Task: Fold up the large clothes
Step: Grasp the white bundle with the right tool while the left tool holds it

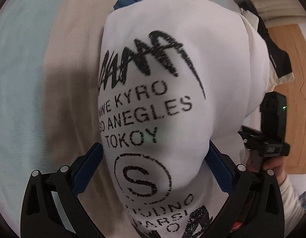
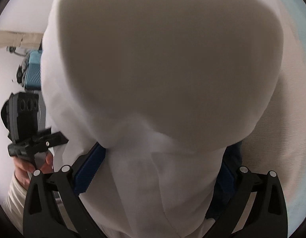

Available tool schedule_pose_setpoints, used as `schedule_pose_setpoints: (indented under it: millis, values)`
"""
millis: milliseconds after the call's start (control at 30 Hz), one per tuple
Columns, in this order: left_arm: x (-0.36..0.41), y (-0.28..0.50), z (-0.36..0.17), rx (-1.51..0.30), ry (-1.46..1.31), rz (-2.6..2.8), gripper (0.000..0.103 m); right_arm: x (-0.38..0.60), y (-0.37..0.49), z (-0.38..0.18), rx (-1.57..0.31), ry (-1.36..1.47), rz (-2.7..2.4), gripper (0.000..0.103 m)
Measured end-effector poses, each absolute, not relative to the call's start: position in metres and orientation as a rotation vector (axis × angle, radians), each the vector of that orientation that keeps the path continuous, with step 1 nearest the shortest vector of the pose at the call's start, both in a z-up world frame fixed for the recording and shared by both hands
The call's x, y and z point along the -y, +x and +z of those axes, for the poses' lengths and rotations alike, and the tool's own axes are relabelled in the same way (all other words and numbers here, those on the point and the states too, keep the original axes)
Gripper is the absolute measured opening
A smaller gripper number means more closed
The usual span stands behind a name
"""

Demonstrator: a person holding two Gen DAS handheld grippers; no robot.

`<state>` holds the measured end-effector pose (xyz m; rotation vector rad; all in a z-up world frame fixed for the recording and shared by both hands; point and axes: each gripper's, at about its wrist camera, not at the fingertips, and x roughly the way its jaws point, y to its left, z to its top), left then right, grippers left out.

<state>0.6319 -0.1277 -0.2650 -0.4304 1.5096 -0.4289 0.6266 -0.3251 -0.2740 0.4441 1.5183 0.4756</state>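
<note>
Where the left wrist view is concerned, a white cotton shirt with black printed lettering (image 1: 153,99) is seen clamped between the blue-padded fingers of the left gripper (image 1: 155,158), draped above a beige bed sheet (image 1: 73,79). Seen from the right wrist, the plain side of the same shirt (image 2: 153,79) is gripped by the right gripper (image 2: 163,162), and the person's hand (image 2: 24,168) appears at lower left.

White shirt (image 1: 153,103) draped over left gripper (image 1: 155,170), blocks centre + fwd path; fabric bunched betw blue pads (image 1: 87,168). Left of shirt: beige/pale green bedding (image 1: 44,79), open room. Right side crowded: right gripper (image 1: 272,130) in hand (image 1: 272,166), black garment (image 1: 272,45) beyond. Right wrist view: shirt (image 2: 163,79) fills nearly whole field over right gripper (image 2: 163,170); narrow gap left only, left gripper (image 2: 24,123) + hand (image 2: 32,166) there, teal object (image 2: 34,69) behind.
</note>
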Motion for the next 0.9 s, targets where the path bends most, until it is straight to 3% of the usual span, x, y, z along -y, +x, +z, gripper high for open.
schedule_pose_setpoints:
  millis: [233, 400, 500, 767, 833, 900]
  values:
    - [0.144, 0.631, -0.265, -1.492, -0.44, -0.432, 0.098, 0.326, 0.626, -0.267, -1.5, 0.427, 0.459, 0.093]
    - [0.154, 0.626, -0.255, -1.462, -0.432, -0.426, 0.096, 0.328, 0.617, -0.25, -1.452, 0.438, 0.484, 0.074]
    - [0.157, 0.622, -0.25, -1.44, -0.411, -0.419, 0.093, 0.328, 0.616, -0.246, -1.433, 0.436, 0.485, 0.074]
    - [0.163, 0.611, -0.239, -1.367, -0.378, -0.396, 0.072, 0.291, 0.591, -0.21, -1.308, 0.289, 0.486, 0.067]
    - [0.161, 0.613, -0.244, -1.375, -0.367, -0.393, 0.073, 0.286, 0.593, -0.222, -1.363, 0.247, 0.449, 0.068]
    - [0.161, 0.614, -0.248, -1.382, -0.36, -0.385, 0.074, 0.292, 0.597, -0.238, -1.404, 0.298, 0.419, 0.08]
